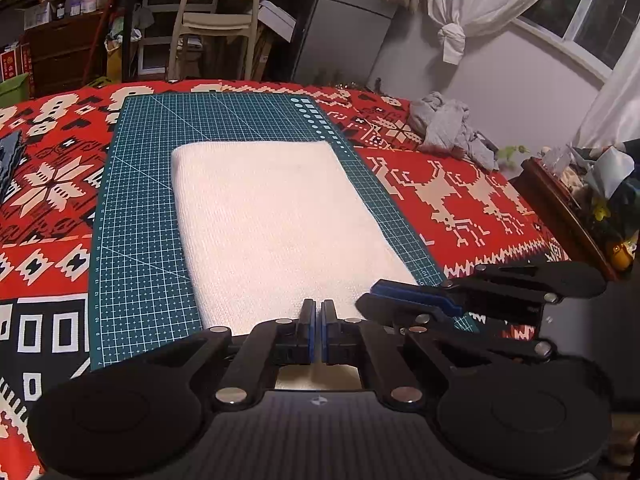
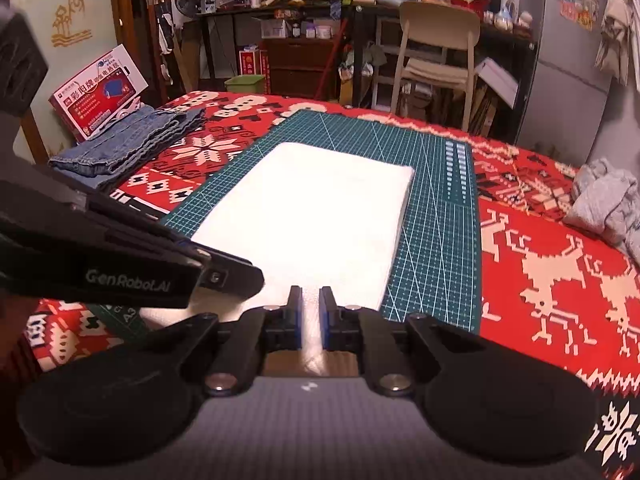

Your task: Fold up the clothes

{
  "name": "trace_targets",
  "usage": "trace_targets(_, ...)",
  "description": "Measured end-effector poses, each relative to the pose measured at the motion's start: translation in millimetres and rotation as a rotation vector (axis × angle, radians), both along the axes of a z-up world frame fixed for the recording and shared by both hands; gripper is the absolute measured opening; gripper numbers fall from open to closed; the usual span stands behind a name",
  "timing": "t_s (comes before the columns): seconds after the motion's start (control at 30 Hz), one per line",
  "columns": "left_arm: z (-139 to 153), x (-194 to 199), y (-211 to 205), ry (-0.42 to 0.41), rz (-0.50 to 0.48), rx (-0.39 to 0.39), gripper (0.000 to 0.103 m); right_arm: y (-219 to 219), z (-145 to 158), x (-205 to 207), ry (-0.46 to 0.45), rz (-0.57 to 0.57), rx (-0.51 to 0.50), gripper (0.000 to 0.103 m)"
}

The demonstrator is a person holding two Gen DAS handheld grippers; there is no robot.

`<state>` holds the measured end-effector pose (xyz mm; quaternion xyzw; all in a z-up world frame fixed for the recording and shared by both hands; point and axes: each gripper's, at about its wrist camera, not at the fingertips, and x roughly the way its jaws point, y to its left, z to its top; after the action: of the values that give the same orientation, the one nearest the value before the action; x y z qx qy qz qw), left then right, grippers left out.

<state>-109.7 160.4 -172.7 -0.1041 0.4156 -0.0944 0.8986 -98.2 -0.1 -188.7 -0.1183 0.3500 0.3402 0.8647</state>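
A white knitted garment [image 1: 272, 216] [image 2: 320, 208] lies folded into a flat rectangle on the green cutting mat [image 1: 140, 220] [image 2: 436, 240]. My left gripper [image 1: 319, 312] sits at the garment's near edge with its jaws almost together and a thin sliver of white cloth between the blue pads. Just to its right is my right gripper [image 1: 366, 300]. In its own view the right gripper [image 2: 311, 304] has white fabric filling the narrow gap between its fingers. The left gripper [image 2: 256, 280] reaches in from the left over the same edge.
The mat lies on a red patterned blanket [image 2: 540, 264]. Folded blue jeans [image 2: 128, 144] and a red box [image 2: 96, 92] are at the far left. A crumpled grey garment [image 1: 444, 124] [image 2: 604, 200] is at the right. A chair [image 2: 436, 48] and cluttered shelves stand behind.
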Motion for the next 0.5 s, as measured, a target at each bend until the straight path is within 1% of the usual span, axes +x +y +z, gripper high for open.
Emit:
trace_targets(0.1, 1, -7, -1, 0.008, -0.012, 0.018, 0.003, -10, 6, -3, 0.032, -0.004, 0.011, 0.01)
trace_targets(0.2, 2, -16, -3, 0.021, -0.032, 0.021, 0.003, -20, 9, -15, 0.024, 0.013, 0.023, 0.011)
trace_targets(0.27, 4, -22, -2, 0.022, -0.033, 0.021, 0.003, -26, 13, -21, 0.023, 0.018, 0.042, 0.023)
trace_targets(0.4, 16, -35, 2, 0.006, -0.017, 0.006, 0.005, -42, 22, -33, 0.022, 0.003, 0.098, 0.029)
trace_targets(0.47, 22, -42, 5, -0.011, -0.004, 0.0, 0.006, -49, 28, -37, 0.008, -0.006, 0.108, 0.042)
trace_targets(0.5, 25, -46, 7, -0.019, 0.004, -0.001, 0.008, -53, 30, -39, 0.001, -0.011, 0.113, 0.045)
